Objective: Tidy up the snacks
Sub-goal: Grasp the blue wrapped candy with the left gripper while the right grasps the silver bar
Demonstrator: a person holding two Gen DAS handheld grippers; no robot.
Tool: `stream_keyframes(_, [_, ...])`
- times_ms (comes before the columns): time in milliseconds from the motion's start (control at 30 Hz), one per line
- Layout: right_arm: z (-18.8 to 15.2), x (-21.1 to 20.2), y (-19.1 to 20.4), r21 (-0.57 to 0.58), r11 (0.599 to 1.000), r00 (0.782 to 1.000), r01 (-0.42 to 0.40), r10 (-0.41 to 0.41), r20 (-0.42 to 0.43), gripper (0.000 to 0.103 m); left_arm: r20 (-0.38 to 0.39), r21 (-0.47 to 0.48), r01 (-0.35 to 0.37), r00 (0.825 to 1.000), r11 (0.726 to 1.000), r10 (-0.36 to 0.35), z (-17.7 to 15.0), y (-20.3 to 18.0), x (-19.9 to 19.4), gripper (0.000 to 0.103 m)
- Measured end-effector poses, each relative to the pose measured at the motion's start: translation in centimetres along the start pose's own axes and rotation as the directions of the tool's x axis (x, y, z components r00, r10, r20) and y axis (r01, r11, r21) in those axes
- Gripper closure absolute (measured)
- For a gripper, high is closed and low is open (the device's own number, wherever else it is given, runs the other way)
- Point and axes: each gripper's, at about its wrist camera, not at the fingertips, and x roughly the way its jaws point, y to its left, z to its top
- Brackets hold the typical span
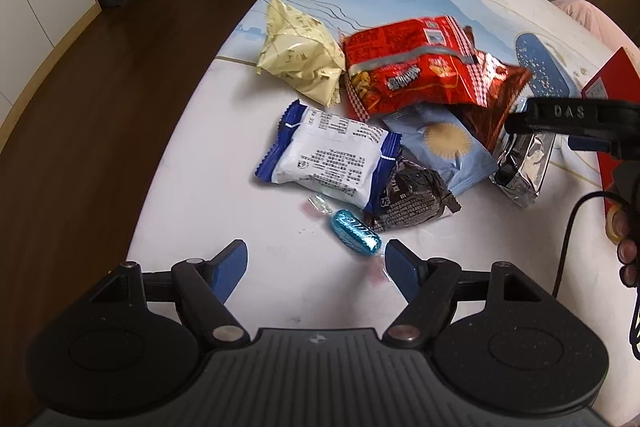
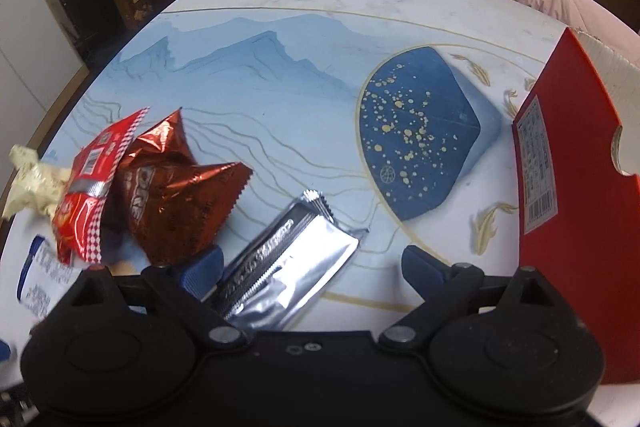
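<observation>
The left gripper (image 1: 314,267) tips down over the table (image 1: 248,99) with its jaws wide and empty, a blue foil candy (image 1: 354,230) just past them. The right gripper (image 2: 312,267) tips down too, wide open, with the silver packet (image 2: 288,267) lying between its fingers beside the red box (image 2: 568,227).

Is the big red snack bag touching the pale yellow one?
Touching. In the left wrist view the red snack bag presses against the pale yellow bag, no tabletop showing between them.
</observation>
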Motion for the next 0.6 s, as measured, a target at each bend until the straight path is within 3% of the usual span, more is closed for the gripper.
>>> stream_keyframes(367, [-0.4,1.1,0.9,-0.054,0.998,0.999,0.029,-0.029,-0.012,0.007,-0.003,0.001,-0.03,1.0,1.0,0.03,0.5,-1.6,1.2,0.029])
stream_keyframes(600, [-1.6,0.4,-0.1,-0.109,0.994,1.0,0.01,-0.011,-0.009,0.013,-0.01,-0.008,-0.034,0.999,0.999,0.034,0.3,-1.1,1.3,0.041])
